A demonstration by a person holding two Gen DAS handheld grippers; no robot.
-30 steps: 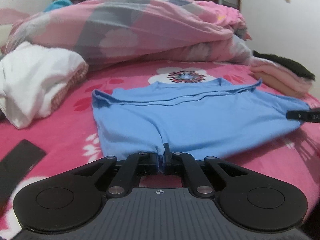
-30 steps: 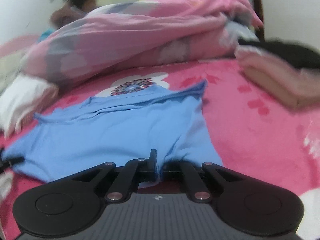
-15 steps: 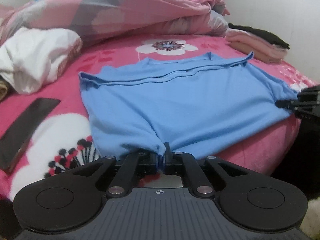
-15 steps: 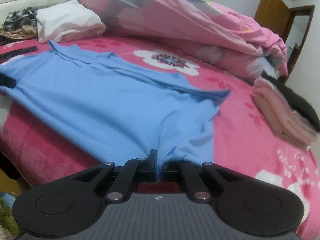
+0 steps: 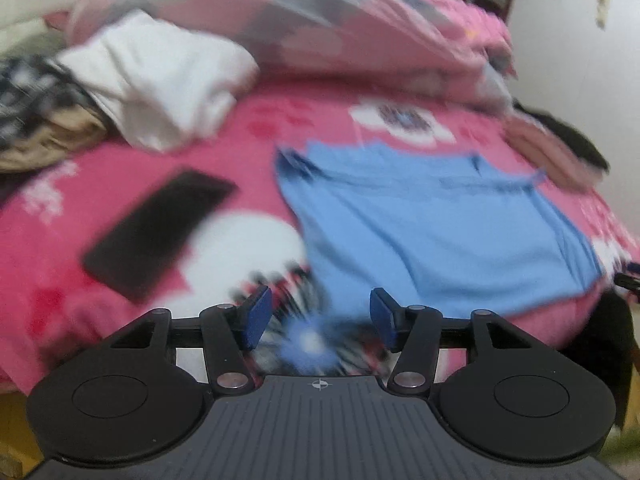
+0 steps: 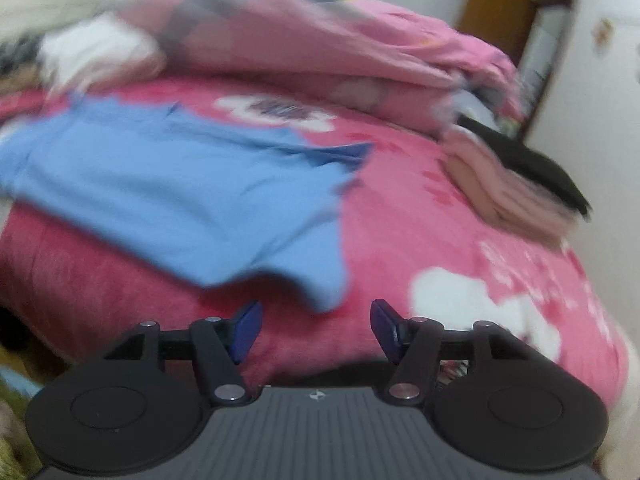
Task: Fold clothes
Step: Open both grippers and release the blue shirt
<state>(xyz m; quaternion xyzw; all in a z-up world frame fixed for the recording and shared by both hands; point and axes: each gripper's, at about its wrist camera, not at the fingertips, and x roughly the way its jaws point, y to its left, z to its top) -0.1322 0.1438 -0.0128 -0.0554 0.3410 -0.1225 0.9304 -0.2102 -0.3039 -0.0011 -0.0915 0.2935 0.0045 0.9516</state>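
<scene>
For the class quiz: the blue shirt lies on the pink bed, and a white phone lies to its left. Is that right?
Not quite: the phone is black, as the left wrist view shows. The blue shirt does lie on the pink bed, phone to its left.

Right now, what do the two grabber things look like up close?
Both look the same. The left gripper and the right gripper are black, with two round discs at the sides and a grey ribbed plate with a small crosshair mark in the middle. Silver screws dot the black link bars. The fingers are flat and dark blue. No cables or sleeves show.
</scene>
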